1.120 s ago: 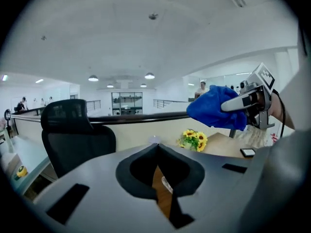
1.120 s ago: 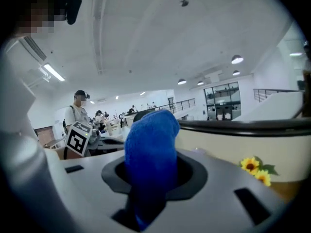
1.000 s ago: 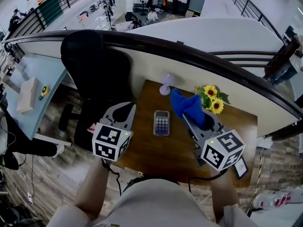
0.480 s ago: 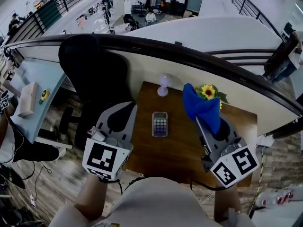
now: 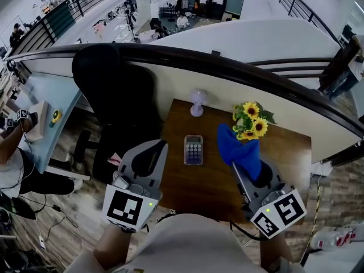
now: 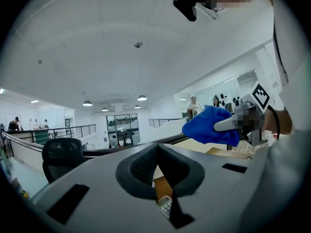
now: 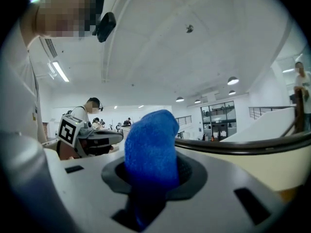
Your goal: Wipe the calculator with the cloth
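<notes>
On desk (image 5: 187,186), calculator (image 5: 193,150), sunflowers (image 5: 253,124) behind cloth (image 5: 239,149)

A: Left gripper (image 5: 160,145) state?
B: Jaws were closed tip to tip, nothing pinched between them. It pointed forward and slightly right, with the left marker cube (image 5: 129,207) nearest the body and the left forearm (image 5: 112,248) straight behind it.
A: And the right gripper (image 5: 241,167)?
B: Jaws were clamped on the blue cloth (image 5: 239,148), which stuck out past the tips. It angled forward and slightly left, with the right marker cube (image 5: 278,212) at the rear and the right forearm (image 5: 272,253) behind. The grippers sat roughly level, well apart, either side of the torso.
</notes>
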